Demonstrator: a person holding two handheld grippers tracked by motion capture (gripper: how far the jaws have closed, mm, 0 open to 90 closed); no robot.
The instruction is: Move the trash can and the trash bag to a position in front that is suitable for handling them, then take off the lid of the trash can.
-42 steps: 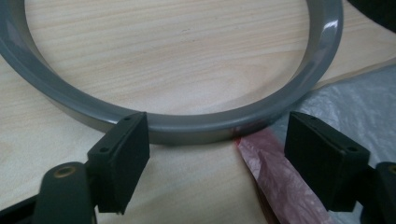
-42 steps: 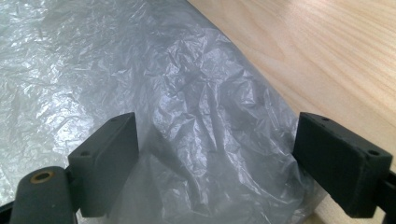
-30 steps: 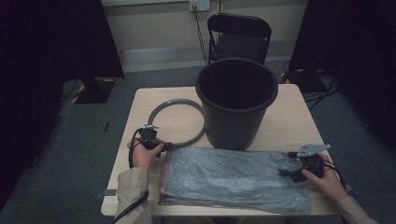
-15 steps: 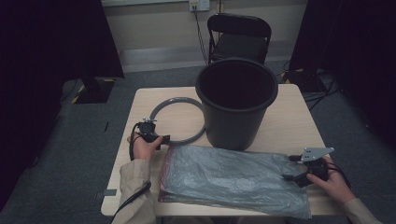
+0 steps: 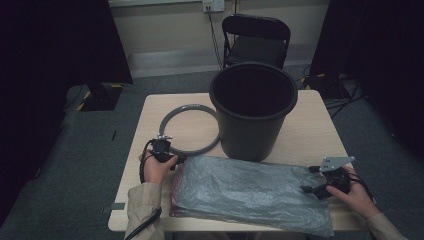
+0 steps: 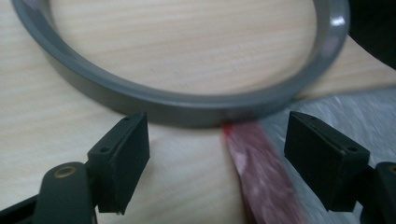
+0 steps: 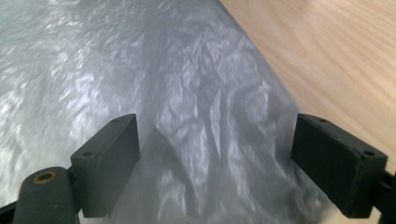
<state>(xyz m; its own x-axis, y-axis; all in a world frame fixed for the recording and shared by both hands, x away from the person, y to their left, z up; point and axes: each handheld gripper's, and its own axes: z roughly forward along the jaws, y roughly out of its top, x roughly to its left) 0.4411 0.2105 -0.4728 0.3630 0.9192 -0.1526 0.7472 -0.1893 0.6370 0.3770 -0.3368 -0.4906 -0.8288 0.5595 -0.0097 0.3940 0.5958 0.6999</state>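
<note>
Bag partly hides red drawstring.

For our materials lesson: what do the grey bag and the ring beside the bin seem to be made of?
Grey bag: thin plastic film, probably; it is crinkled, glossy and slightly see-through. Ring: likely moulded hard plastic; smooth, evenly grey, with a soft sheen.
</note>
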